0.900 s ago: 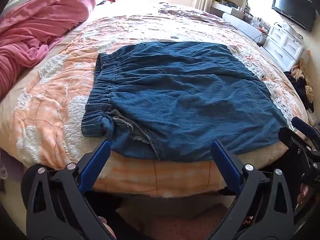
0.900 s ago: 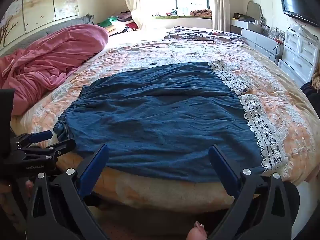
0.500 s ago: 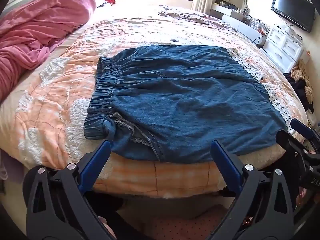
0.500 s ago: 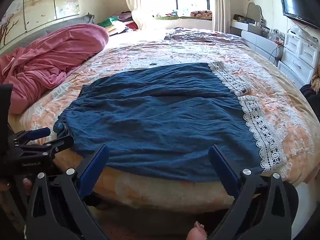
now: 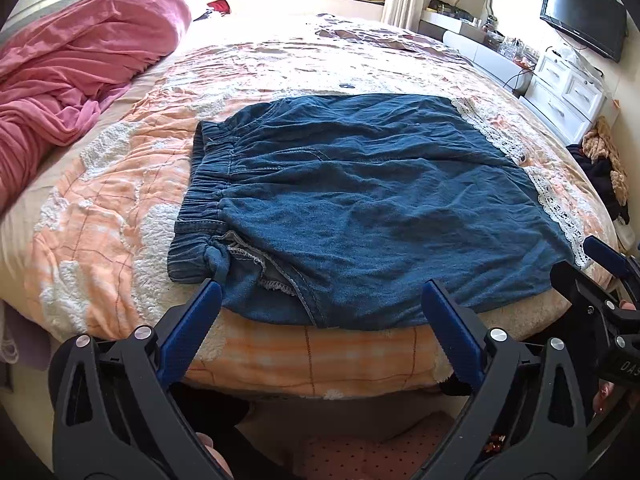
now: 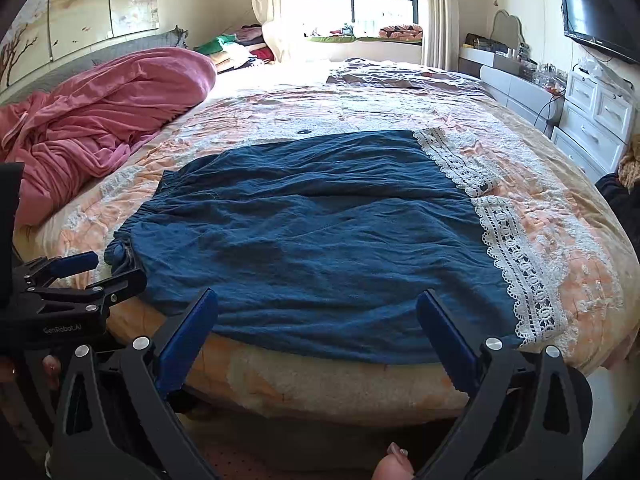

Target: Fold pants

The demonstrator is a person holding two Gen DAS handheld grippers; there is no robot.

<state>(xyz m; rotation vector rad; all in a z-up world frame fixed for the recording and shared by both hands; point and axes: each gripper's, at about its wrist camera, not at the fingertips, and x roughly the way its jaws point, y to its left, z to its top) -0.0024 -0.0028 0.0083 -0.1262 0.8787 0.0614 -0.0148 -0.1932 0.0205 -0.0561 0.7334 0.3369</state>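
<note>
The blue denim pants (image 5: 360,208) lie spread flat on the quilted peach bedspread (image 5: 100,208) of the bed, close to its near edge, with the gathered elastic waistband (image 5: 200,196) toward the heaped pink blanket (image 5: 68,64) and the white lace hem (image 6: 516,264) on the side away from that blanket. They look already doubled leg over leg, and laid out broad and smooth like this so that a further fold can be made cleanly. At the near waistband corner an inner seam and pale stitching show where the cloth has turned back on itself.

The left gripper (image 5: 320,300) hovers just off the near edge of the pants, at the end toward the pink blanket, level and pointing across the bed; its blue fingers (image 5: 192,328) are spread wide and grip nothing. The right gripper (image 6: 318,300) hangs likewise just short of the near edge, at the end farther from the blanket, near the lace hem, fingers equally wide and empty. Each gripper shows at the margin of the other's view, so the two sit side by side along that edge.

Judging from this placement, the two are lined up to take the near edge at two spots and carry it over. The turned-back corner may need flattening first, or it will bunch inside the fold.
</note>
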